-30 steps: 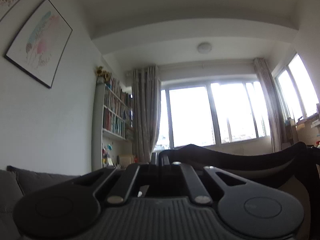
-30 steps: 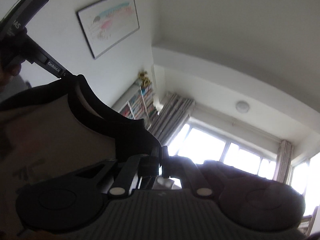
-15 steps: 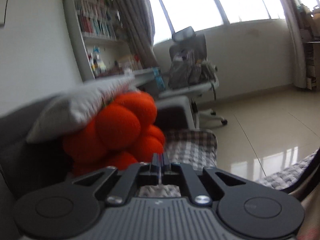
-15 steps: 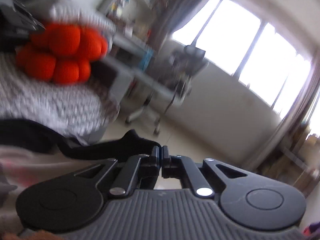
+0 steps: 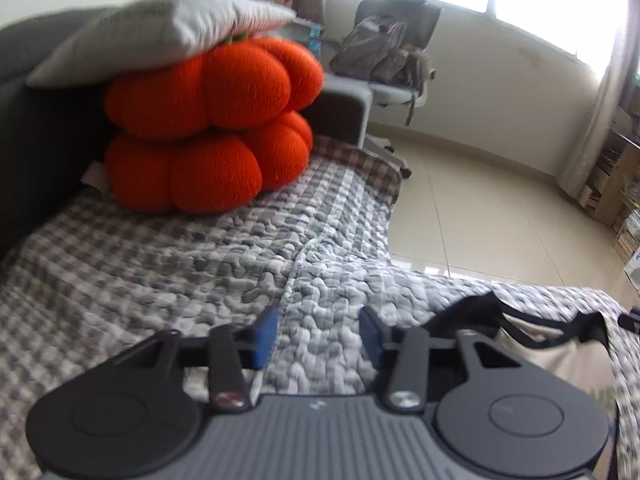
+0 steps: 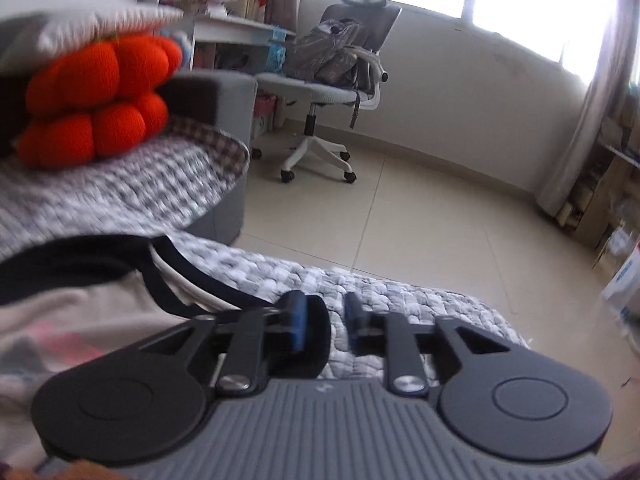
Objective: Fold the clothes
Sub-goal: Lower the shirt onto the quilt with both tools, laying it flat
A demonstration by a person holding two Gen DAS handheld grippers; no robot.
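Both of your tongs are released right now, so nothing's gripped. Your left tongs [image 5: 318,336] sit with the jaws spread wide over bare checked blanket [image 5: 200,248], and your right tongs [image 6: 325,322] are parted too, though with a narrower gap, right at the edge of the garment.

Nearest to you is the garment [image 6: 72,300] itself: a pale beige top with dark trim, lying on the blanket. From the right wrist view it fills the lower left, and you can see a dark collar band curving round with a thin white strip inside it, plus a blurry pinkish print on the front. A dark flap of it lies just under the left finger of your right tongs. From the left wrist view the same top [image 5: 552,356] lies off to the right, just beside the tongs, its dark edge rumpled and raised.

Further back, two stacked orange cushions [image 5: 208,120] take up the far end of the sofa, with a grey pillow [image 5: 160,32] resting on top of them. They're well apart from the garment.

Past the sofa's edge is tiled floor [image 6: 400,216], then an office chair [image 6: 332,80] with a bag dumped on its seat, a desk behind it, and curtained windows.
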